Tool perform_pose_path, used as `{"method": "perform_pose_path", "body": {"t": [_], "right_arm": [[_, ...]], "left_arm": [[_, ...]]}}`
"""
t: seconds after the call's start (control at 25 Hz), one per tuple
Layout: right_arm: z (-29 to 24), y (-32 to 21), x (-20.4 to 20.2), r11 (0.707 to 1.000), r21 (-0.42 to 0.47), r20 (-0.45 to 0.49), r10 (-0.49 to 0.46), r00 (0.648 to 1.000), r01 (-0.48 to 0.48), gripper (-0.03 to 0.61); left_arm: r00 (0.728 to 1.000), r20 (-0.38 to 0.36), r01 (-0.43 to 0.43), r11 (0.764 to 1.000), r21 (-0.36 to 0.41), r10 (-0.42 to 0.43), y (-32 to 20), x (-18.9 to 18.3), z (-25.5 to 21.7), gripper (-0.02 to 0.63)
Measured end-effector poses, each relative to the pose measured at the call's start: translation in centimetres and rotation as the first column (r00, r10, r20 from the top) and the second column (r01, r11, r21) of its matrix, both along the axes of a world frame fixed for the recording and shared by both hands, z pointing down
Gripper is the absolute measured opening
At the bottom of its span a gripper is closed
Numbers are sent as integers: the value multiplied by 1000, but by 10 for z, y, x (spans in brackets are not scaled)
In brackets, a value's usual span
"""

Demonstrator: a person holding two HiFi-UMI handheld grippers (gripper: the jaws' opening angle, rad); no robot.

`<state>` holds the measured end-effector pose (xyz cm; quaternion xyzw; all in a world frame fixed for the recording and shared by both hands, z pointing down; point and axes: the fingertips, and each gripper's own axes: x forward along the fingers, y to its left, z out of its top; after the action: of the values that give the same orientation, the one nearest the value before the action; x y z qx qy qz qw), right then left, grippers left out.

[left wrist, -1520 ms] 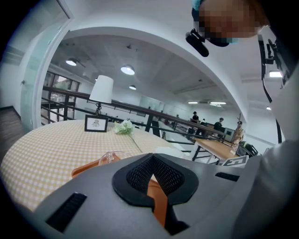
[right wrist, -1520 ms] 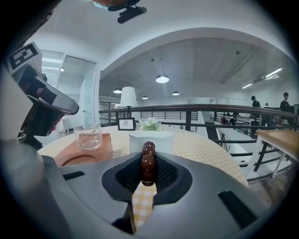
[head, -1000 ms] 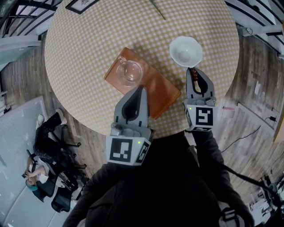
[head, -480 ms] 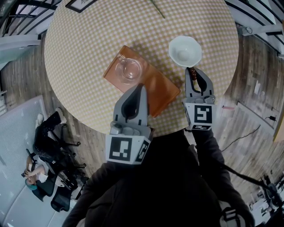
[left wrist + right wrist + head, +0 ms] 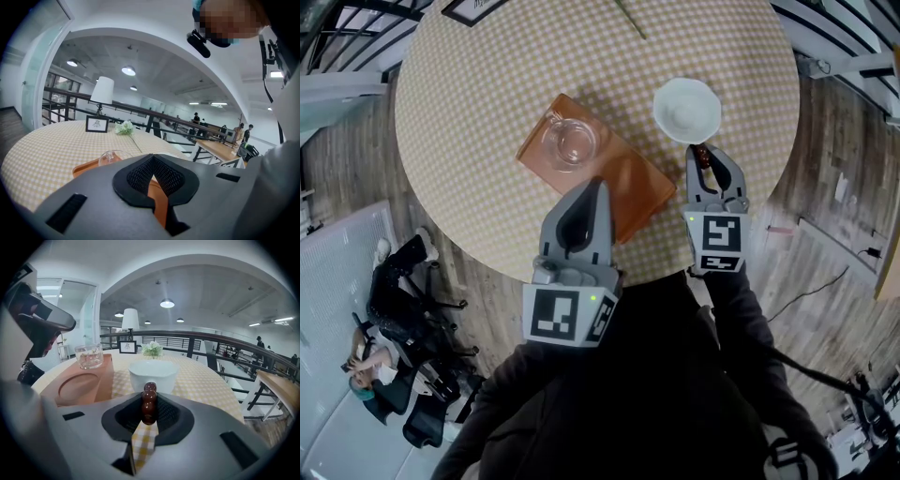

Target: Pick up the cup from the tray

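A clear glass cup (image 5: 570, 142) stands on the far end of an orange tray (image 5: 630, 192) on the round checked table (image 5: 478, 112). My left gripper (image 5: 597, 187) hovers over the tray's near end, shut and empty, a short way in front of the cup (image 5: 111, 156). In the left gripper view the tray (image 5: 86, 167) shows under the jaws. My right gripper (image 5: 704, 152) is shut on a brown beaded stick (image 5: 149, 401), just in front of a white bowl (image 5: 687, 110). From the right gripper view the cup (image 5: 89, 356) and tray (image 5: 84, 386) lie to the left of the bowl (image 5: 153, 375).
A small picture frame (image 5: 473, 7) and a flower stem (image 5: 630, 19) lie at the table's far side. The near table edge (image 5: 581, 272) runs right under both grippers. Railings and wooden floor surround the table; a person (image 5: 384, 375) is at the lower left.
Almost nothing: the table and its things sit slightly further left in the head view. Both grippers keep the same stance and grip.
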<state>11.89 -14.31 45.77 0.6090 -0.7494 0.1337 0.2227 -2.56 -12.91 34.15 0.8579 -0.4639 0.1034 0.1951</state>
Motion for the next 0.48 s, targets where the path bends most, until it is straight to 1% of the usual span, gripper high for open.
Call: {"method": "perform_pose_path", "body": {"t": [0.32,0.48], "right_arm": [[15,8,3,999,-54,2,-3,1000,3,38],[16,8,5,998,-55,6,-7,1000,7,40]], "left_arm": [[1000,-1,16,1000,9,-16,10,-1,-3,6],[1000,-1,23,1000,12,-23,16,0,-4,6]]}}
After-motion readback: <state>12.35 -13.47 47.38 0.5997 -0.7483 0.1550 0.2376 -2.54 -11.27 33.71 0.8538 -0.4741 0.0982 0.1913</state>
